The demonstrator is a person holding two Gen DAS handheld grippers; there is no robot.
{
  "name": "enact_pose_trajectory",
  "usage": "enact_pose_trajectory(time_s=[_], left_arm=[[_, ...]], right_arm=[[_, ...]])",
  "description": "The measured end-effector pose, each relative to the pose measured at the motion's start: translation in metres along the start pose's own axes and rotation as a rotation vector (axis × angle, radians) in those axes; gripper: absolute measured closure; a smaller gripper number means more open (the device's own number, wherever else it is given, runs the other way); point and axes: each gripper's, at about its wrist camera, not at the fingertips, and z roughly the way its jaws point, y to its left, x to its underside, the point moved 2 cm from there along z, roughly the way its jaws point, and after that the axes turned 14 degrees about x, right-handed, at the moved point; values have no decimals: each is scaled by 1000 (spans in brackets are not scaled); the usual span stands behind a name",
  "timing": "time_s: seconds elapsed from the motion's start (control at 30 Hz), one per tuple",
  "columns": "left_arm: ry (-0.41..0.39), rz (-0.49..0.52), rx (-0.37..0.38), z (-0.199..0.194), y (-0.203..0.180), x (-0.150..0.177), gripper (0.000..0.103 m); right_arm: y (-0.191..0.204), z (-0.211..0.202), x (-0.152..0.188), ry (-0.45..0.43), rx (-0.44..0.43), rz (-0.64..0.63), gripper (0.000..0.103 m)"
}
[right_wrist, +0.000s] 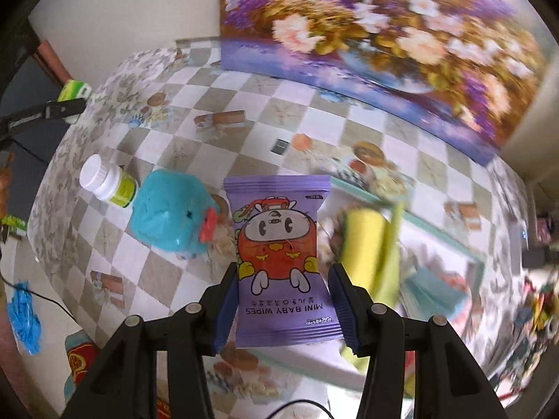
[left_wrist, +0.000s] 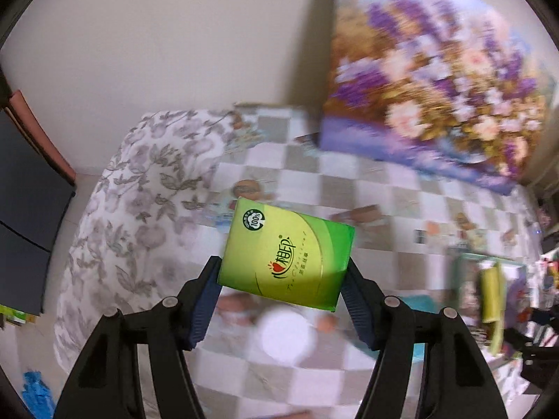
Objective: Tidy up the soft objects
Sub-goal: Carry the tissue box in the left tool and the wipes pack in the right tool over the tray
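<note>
My left gripper (left_wrist: 281, 272) is shut on a green tissue pack (left_wrist: 286, 255) and holds it above the checkered tablecloth (left_wrist: 349, 181). My right gripper (right_wrist: 281, 276) is shut on a purple pack of mini baby wipes (right_wrist: 279, 262) with a red cartoon figure, held above the table. A yellow-green cloth (right_wrist: 370, 251) lies in a teal-rimmed tray (right_wrist: 436, 237) just right of the wipes. The left gripper with its green pack (right_wrist: 73, 90) also shows at the far left of the right wrist view.
A blue plush toy (right_wrist: 171, 209) with a red beak and a white-capped bottle (right_wrist: 104, 181) lie left of the wipes. A flower painting (right_wrist: 384, 24) leans against the wall behind the table. A blue glove (right_wrist: 22, 317) lies on the floor.
</note>
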Motion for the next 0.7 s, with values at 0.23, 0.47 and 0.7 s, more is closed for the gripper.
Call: enact_pose_trajectory(time_s=[0.23, 0.47, 0.7], left_arm=[[-36, 63, 95, -23, -96, 42, 35], [-8, 126, 150, -10, -182, 86, 35], [61, 141, 190, 29, -240, 128, 35]], right_arm=[[-52, -9, 53, -21, 19, 188, 49], [-98, 2, 116, -5, 50, 360, 49], [-131, 27, 160, 55, 74, 517, 49]])
